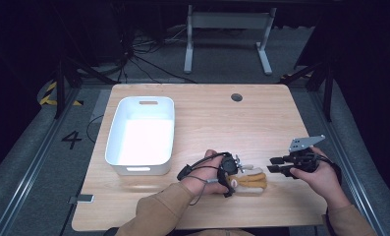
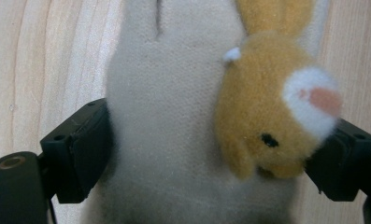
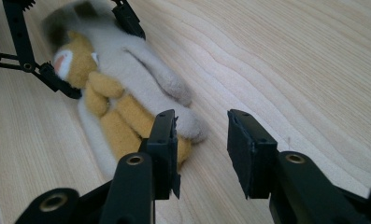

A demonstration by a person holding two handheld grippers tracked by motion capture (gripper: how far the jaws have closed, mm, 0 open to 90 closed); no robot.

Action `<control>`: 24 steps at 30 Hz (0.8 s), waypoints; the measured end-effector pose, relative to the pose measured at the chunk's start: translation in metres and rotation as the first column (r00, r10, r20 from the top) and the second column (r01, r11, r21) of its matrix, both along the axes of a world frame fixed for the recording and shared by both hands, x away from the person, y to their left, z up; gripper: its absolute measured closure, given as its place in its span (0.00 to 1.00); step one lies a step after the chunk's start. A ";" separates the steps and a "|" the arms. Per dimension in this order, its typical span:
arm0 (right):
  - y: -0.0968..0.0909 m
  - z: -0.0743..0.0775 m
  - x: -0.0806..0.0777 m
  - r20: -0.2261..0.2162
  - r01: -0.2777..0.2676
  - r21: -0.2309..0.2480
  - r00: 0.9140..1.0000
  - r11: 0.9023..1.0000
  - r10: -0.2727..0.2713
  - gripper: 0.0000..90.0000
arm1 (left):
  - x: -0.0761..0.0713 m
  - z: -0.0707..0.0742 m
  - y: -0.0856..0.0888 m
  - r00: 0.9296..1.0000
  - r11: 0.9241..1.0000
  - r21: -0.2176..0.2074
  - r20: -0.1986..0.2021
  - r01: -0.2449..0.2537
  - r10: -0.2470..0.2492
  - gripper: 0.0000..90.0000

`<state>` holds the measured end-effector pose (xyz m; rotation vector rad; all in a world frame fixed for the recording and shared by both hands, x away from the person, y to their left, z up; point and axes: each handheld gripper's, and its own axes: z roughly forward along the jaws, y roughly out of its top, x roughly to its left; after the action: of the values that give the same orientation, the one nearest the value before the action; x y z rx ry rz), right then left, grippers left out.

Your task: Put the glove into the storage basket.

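Plush toy [image 1: 249, 181] lying flat on the bench [image 1: 261, 123]. Left gripper [image 1: 230, 173]: jaws set around the toy's head end, one pad against each flank, gripping it. Right gripper [image 1: 276, 164]: jaws parted, empty, just beside the toy's feet, not touching. White bin [image 1: 141, 135] well apart, left.

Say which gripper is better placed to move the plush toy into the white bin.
Left. The left gripper has its fingers clamped around the plush toy, and the white bin is on its side. The right gripper is open, beside the toy's feet.
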<state>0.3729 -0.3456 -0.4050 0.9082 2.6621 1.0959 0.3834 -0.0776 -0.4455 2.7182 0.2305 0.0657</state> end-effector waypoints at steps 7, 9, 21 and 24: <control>0.000 -0.001 0.000 -0.002 0.001 0.009 1.000 1.000 -0.001 0.68 | 0.003 0.000 0.002 1.000 1.000 -0.019 -0.007 -0.017 0.017 0.18; 0.000 0.000 0.000 -0.001 0.001 0.008 1.000 1.000 -0.001 0.68 | 0.004 0.001 0.004 1.000 0.999 -0.027 -0.004 -0.026 0.026 0.23; 0.000 0.000 0.000 0.002 0.006 0.010 1.000 1.000 -0.006 0.68 | 0.003 0.006 0.007 0.998 0.998 -0.032 -0.001 -0.058 0.058 0.57; 0.000 0.001 -0.001 0.005 0.005 0.010 1.000 1.000 -0.005 0.68 | 0.004 0.008 0.008 0.999 0.998 -0.019 -0.003 -0.052 0.052 0.64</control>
<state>0.3724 -0.3453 -0.4045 0.9126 2.6516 1.1097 0.3869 -0.0695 -0.4379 2.6933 0.3005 0.0747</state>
